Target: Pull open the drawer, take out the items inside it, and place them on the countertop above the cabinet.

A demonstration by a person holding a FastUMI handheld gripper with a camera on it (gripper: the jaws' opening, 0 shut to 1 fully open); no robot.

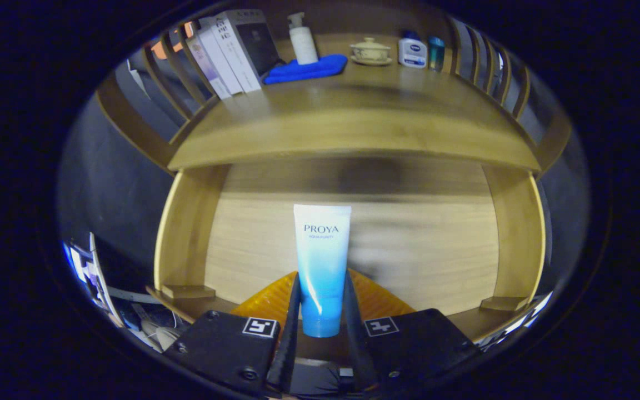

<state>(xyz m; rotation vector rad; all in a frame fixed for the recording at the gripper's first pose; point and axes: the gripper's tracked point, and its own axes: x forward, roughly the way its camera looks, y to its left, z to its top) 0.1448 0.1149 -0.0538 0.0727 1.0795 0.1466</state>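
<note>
A white-to-blue squeeze tube (320, 266) stands upright, cap down, held between my two fingers; my gripper (320, 300) is shut on its lower part. The tube hangs in front of the open wooden drawer (353, 244), whose pale floor and side walls spread beyond the fingers. Above the drawer runs the wooden countertop (353, 116) of the cabinet. An orange ridged thing (378, 300) lies just behind the fingers, partly hidden by them.
At the back of the countertop stand several books (231, 53), a white pump bottle (303, 40), a folded blue cloth (306, 69), a lidded ceramic cup on a saucer (371, 51) and two small bottles (420, 53). Slatted wooden rails (175, 78) fence both sides.
</note>
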